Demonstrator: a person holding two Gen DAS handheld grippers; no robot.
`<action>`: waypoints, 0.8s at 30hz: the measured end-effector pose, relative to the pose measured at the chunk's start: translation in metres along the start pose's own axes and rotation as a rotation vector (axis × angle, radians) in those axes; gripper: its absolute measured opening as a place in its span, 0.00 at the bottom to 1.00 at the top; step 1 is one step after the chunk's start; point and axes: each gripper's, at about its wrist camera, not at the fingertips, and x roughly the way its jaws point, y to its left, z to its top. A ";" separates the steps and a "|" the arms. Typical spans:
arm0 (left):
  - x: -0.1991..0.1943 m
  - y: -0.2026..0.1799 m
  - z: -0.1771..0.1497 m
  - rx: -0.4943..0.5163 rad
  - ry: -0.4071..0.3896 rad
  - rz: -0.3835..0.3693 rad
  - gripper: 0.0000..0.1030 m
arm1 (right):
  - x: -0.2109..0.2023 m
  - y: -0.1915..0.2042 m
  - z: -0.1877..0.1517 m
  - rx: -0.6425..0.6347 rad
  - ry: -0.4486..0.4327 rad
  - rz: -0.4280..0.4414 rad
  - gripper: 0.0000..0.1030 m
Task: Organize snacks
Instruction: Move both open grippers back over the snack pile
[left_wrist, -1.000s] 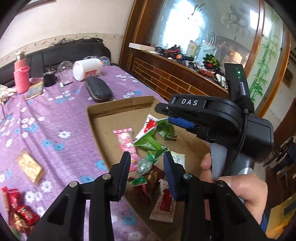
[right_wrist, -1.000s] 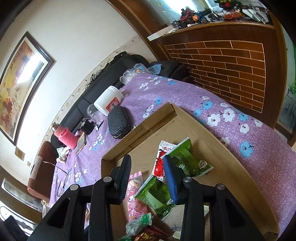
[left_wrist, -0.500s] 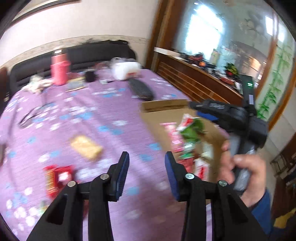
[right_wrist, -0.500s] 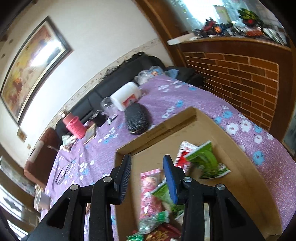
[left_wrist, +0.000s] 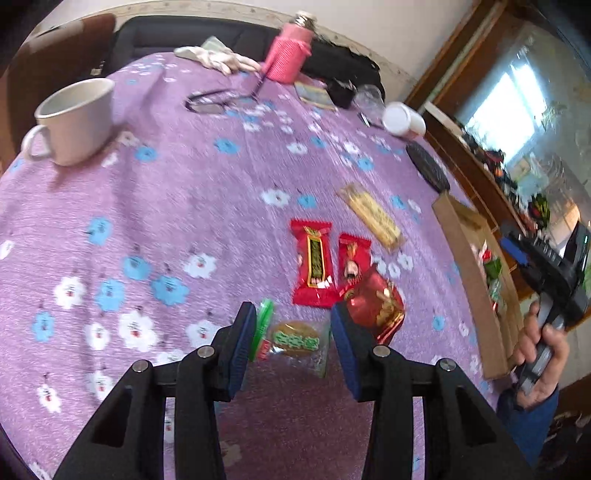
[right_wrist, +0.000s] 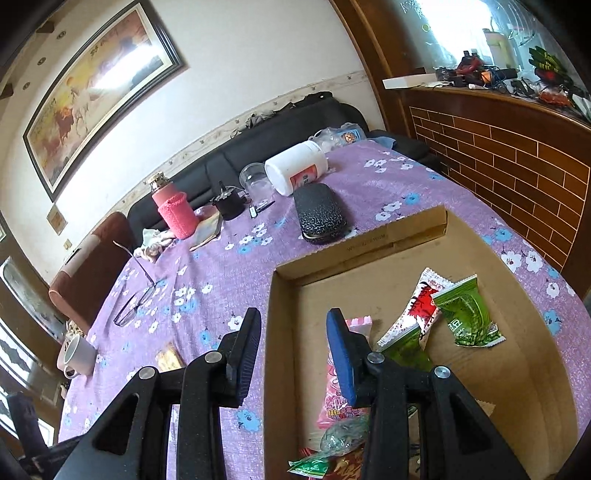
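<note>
My left gripper (left_wrist: 293, 341) is open above a clear snack packet with green print (left_wrist: 295, 341) lying on the purple flowered cloth; the packet sits between the fingers, untouched. Beyond it lie two red packets (left_wrist: 314, 262), a crinkled red foil packet (left_wrist: 376, 302) and a yellow bar (left_wrist: 373, 216). My right gripper (right_wrist: 293, 354) is open and empty over the left wall of the shallow cardboard box (right_wrist: 406, 232). The box holds a pink packet (right_wrist: 338, 402), a white-red packet (right_wrist: 421, 306) and green packets (right_wrist: 467, 314).
A white mug (left_wrist: 74, 120), glasses (left_wrist: 207, 105), a pink bottle (left_wrist: 290, 55), a white jar (right_wrist: 297, 171) and a black glasses case (right_wrist: 321, 212) stand farther back on the table. A black sofa lies behind. A wooden cabinet runs along the right.
My left gripper has swung left, away from the box, to the loose snacks on the cloth. My right gripper has shifted left to the box's left wall. Both stay open.
</note>
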 end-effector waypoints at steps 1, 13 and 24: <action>0.003 -0.002 -0.002 0.022 0.014 0.006 0.49 | 0.000 -0.001 0.000 0.002 0.001 0.001 0.38; 0.012 -0.025 -0.008 0.177 -0.050 0.167 0.36 | -0.008 0.019 -0.003 -0.057 -0.022 0.062 0.38; -0.005 0.001 0.005 0.044 -0.148 0.211 0.35 | 0.001 0.134 -0.069 -0.407 0.193 0.407 0.45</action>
